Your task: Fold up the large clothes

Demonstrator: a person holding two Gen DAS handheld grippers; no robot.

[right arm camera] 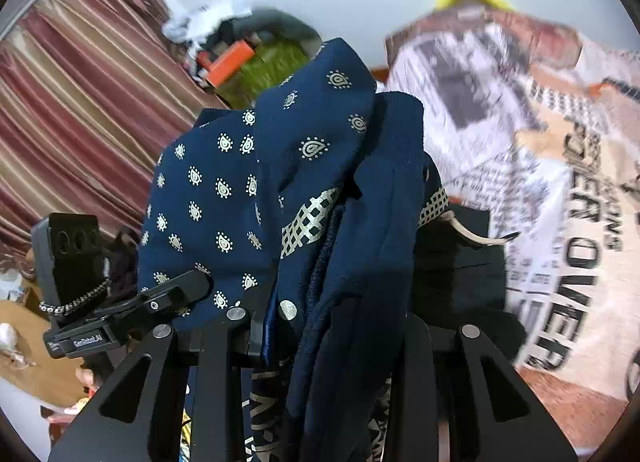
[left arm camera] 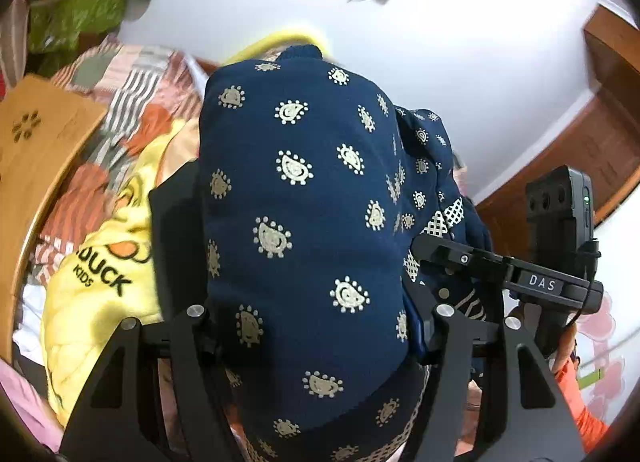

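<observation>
Both wrist views face upward, close against the shared navy garment (left arm camera: 304, 229)

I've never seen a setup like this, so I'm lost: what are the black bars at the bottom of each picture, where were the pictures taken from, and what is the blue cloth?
There is no robot here. A person holds a two-finger gripper in each hand, each carrying a fisheye camera that looks along its fingers; the black bars are the gripper frames. One picture comes from the left gripper, the other from the right gripper. Both grippers are clamped on the same navy garment with a pale teardrop print, lifted up. Behind it lie a yellow cloth and a printed cloth.
</observation>
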